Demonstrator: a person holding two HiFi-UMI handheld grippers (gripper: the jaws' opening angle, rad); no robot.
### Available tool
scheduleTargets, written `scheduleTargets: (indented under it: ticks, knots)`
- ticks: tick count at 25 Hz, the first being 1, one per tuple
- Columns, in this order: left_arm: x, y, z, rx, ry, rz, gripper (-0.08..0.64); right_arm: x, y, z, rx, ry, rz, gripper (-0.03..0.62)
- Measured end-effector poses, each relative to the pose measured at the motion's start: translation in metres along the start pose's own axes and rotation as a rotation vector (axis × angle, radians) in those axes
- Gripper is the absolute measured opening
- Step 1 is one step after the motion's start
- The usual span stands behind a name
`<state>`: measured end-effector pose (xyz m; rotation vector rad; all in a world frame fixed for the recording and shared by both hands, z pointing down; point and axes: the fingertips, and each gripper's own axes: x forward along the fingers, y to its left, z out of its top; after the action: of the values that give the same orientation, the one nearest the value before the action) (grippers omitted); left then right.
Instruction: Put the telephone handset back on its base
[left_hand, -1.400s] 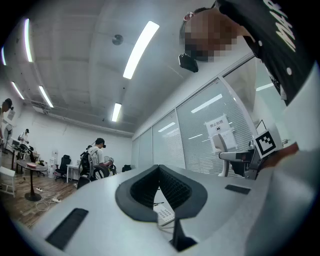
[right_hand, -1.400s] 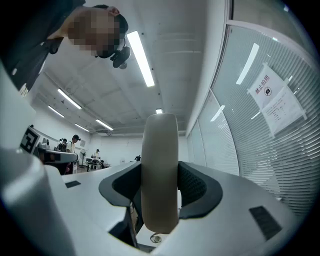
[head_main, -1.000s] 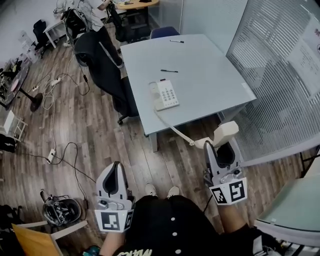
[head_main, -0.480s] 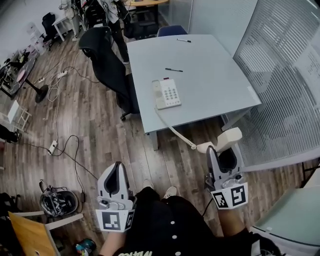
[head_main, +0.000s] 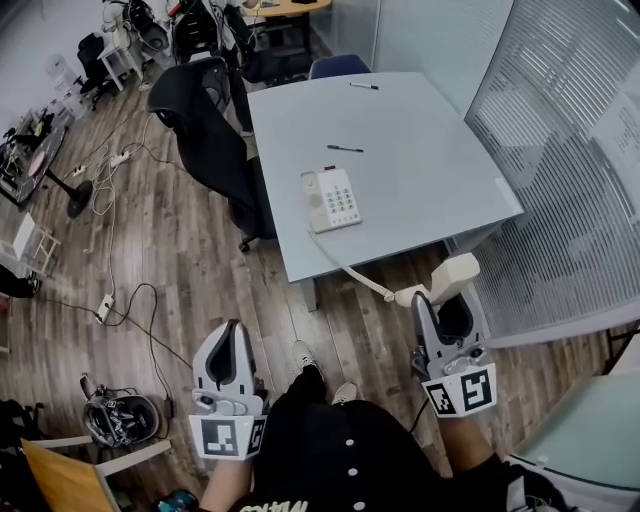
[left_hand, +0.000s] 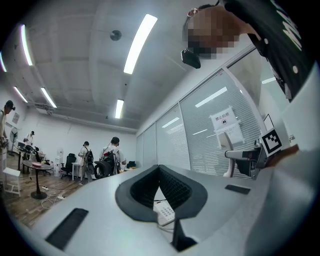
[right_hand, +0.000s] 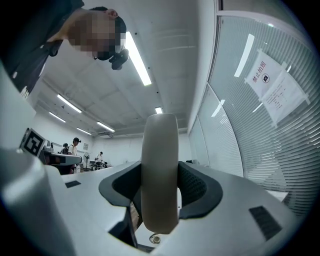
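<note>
The handset (head_main: 452, 275) is pinched between the jaws of the right gripper (head_main: 443, 300), off the surface (head_main: 420, 130), well apart from the base (head_main: 331, 199) on the person's side. Its cord (head_main: 348, 264) runs to the base. The left gripper (head_main: 234, 335) has its jaws pressed together on nothing.

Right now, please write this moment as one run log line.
right tool: shut on handset | left tool: shut, empty | base: on table, cradle empty

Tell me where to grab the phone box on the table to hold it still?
Probably from above, jaws across the short width of the cream rectangular telephone base, at its far end: it lies flat on the grey table, and its coiled cord leaves the near end.
</note>
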<state>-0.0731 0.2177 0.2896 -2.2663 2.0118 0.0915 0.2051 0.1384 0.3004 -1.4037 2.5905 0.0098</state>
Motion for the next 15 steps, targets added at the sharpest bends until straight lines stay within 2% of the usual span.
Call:
scheduleTargets:
  ticks: [15]
  knots:
    - [0.071, 0.044, -0.007, -0.009, -0.023, -0.013, 0.015, 0.075, -0.009, -0.010, 0.004, 0.007, -0.020, 0.236]
